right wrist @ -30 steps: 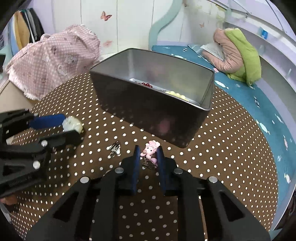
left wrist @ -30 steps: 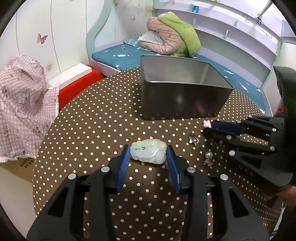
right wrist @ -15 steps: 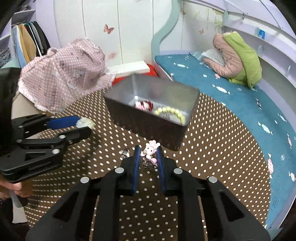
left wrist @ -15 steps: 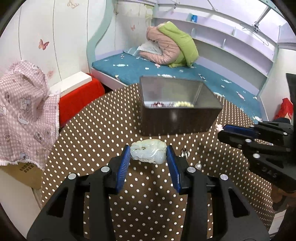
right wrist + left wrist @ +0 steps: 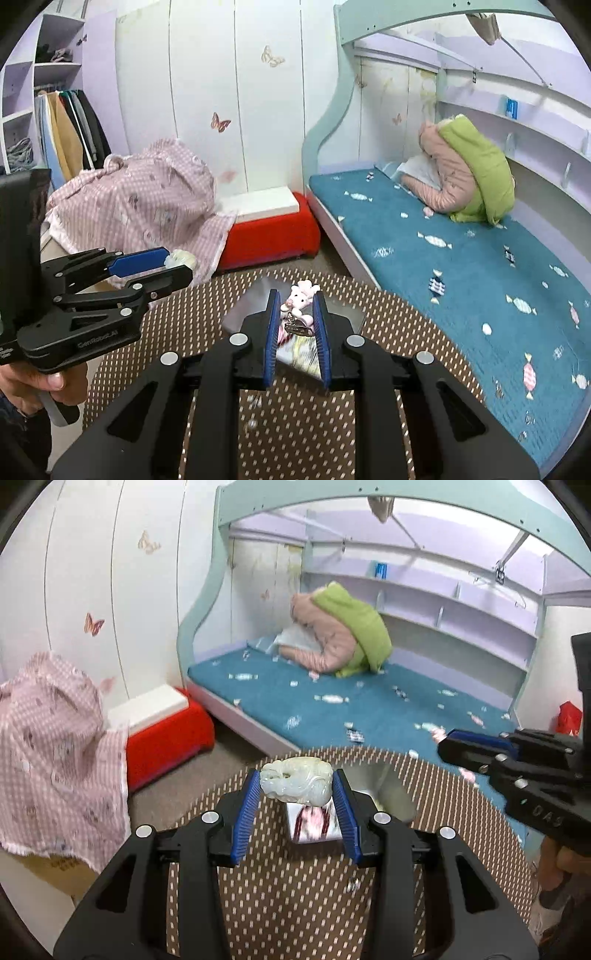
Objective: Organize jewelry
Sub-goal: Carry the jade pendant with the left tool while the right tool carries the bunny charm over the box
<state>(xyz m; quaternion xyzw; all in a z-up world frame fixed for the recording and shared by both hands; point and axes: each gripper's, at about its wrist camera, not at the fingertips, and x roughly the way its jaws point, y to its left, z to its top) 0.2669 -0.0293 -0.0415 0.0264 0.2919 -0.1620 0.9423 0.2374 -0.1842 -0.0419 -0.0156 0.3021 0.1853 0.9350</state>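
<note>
My left gripper [image 5: 295, 797] is shut on a pale green carved jade piece [image 5: 295, 783] and holds it high above the metal box [image 5: 384, 794] on the dotted table [image 5: 295, 893]. My right gripper [image 5: 295, 325] is shut on a pink charm [image 5: 300, 297] with a metal clip, also high over the box [image 5: 343, 314]. Red and yellow beads show blurred inside the box. The right gripper also shows in the left wrist view [image 5: 480, 746], and the left gripper in the right wrist view [image 5: 147, 266].
Small metal trinkets [image 5: 352, 885] lie on the table in front of the box. Beyond the table are a red and white stool [image 5: 166, 723], a pink checked cloth [image 5: 55, 746] and a bed [image 5: 369, 705].
Both grippers have risen well above the table with their pieces still held. The box now lies far below and the views are motion-blurred.
</note>
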